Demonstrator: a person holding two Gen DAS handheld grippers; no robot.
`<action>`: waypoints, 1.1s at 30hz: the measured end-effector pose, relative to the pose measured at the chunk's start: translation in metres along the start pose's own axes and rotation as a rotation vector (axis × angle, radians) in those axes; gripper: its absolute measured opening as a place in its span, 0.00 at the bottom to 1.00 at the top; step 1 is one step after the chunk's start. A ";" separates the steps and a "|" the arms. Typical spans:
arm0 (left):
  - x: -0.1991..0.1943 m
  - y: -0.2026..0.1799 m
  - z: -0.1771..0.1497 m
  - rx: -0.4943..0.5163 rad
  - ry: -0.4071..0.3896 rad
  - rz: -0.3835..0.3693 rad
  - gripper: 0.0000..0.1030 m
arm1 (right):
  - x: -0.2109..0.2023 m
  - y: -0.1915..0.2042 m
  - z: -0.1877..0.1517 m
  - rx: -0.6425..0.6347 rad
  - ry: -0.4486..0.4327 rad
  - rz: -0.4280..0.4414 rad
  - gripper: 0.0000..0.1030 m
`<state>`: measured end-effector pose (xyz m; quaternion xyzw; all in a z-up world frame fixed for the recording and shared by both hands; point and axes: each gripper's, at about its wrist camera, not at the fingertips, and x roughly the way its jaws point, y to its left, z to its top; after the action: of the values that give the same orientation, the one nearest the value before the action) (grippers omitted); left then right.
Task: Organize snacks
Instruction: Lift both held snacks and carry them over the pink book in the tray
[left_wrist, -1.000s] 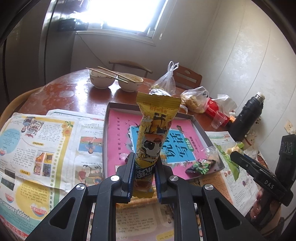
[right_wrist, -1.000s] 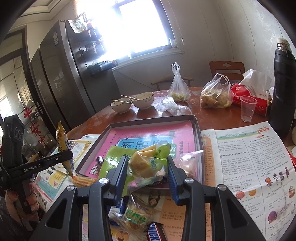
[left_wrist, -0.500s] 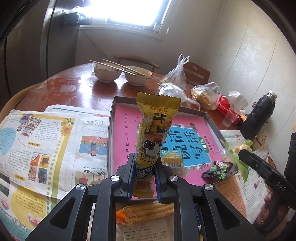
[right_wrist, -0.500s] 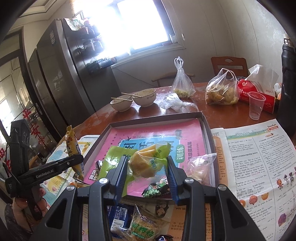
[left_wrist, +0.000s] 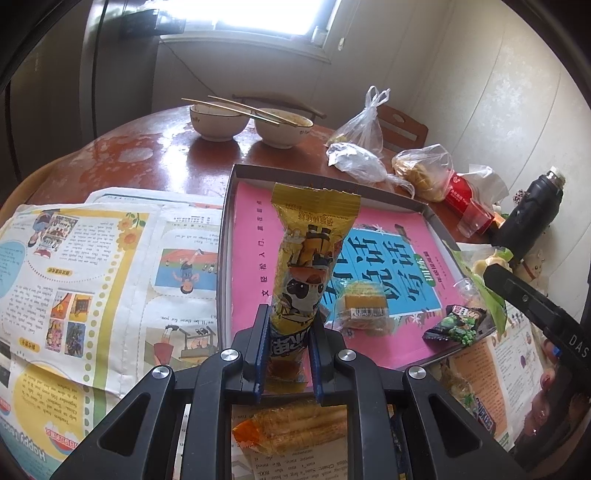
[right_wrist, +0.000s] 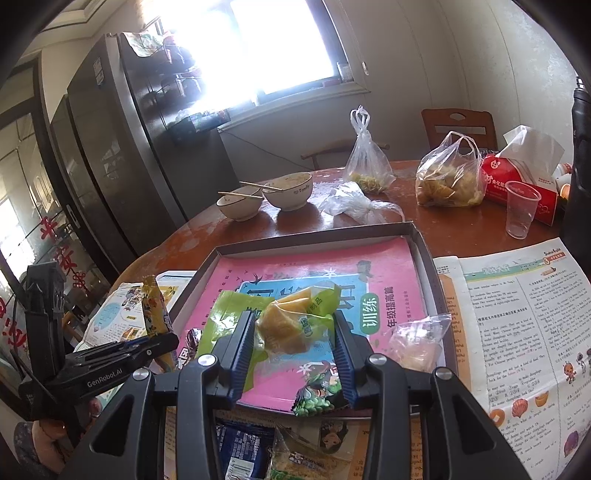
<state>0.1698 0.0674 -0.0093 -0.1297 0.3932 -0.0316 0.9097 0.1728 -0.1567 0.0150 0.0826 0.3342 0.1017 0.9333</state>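
My left gripper (left_wrist: 286, 326) is shut on a tall yellow snack packet (left_wrist: 314, 251) and holds it upright over the near left of the shallow box tray (left_wrist: 227, 206) lined with a pink book. My right gripper (right_wrist: 295, 332) is shut on a green bag of yellow snacks (right_wrist: 288, 321) above the tray's (right_wrist: 424, 251) near edge. In the tray lie a wrapped yellow cake (left_wrist: 364, 304), a green pea packet (left_wrist: 458, 325) and a clear packet (right_wrist: 417, 343). The left gripper with its packet (right_wrist: 155, 310) shows at the left of the right wrist view.
Loose snacks lie on newspapers before the tray: an orange wafer pack (left_wrist: 295, 428), a blue packet (right_wrist: 240, 454), a Snickers bar (left_wrist: 484, 417). Two bowls with chopsticks (left_wrist: 251, 122), plastic bags (right_wrist: 448, 177), a plastic cup (right_wrist: 521, 208), a tissue box (right_wrist: 517, 184) and a black flask (left_wrist: 528, 214) stand behind.
Both grippers have moved forward over the tray with their packets still held. More of the tray's inside and its snacks now shows.
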 end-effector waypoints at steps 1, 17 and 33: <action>0.001 0.000 -0.001 0.000 0.002 0.004 0.18 | 0.001 0.000 0.000 -0.001 0.002 -0.003 0.40; 0.010 -0.005 -0.004 0.010 0.019 -0.001 0.18 | 0.019 0.012 -0.012 -0.074 0.025 -0.106 0.40; 0.013 -0.005 -0.006 0.014 0.029 -0.012 0.21 | 0.036 0.019 -0.020 -0.111 0.086 -0.120 0.40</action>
<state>0.1748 0.0591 -0.0215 -0.1255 0.4053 -0.0418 0.9046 0.1846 -0.1280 -0.0174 0.0060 0.3723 0.0673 0.9256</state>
